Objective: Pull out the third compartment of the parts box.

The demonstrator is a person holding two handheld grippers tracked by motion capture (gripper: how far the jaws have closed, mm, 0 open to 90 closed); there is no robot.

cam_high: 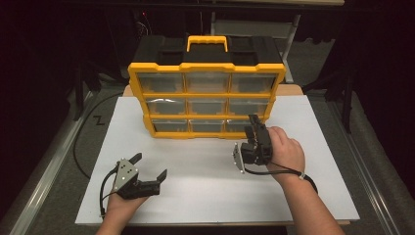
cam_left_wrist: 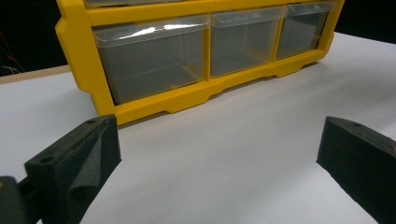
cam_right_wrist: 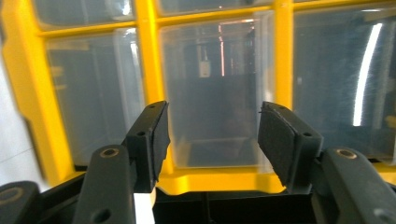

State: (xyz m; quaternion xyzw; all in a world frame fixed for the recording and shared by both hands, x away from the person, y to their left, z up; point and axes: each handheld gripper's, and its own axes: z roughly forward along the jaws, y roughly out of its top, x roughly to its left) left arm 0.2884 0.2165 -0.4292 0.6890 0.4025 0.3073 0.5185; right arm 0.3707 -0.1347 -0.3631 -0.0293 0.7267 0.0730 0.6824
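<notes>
A yellow and black drawer organizer with clear drawers, three rows of three, stands upright at the back of the white board. My right gripper is held off the board and turned on its side. It points at the organizer's lower right corner. In the right gripper view its jaws stand open with nothing between them, and a clear drawer lies straight ahead in the yellow frame. My left gripper rests low at the front left, open and holding nothing, facing the bottom drawer row.
The white board's front edge runs just ahead of the person's forearms. A black cable loops on the grey floor at the left beside a metal rail. Dark stands and furniture rise behind the organizer.
</notes>
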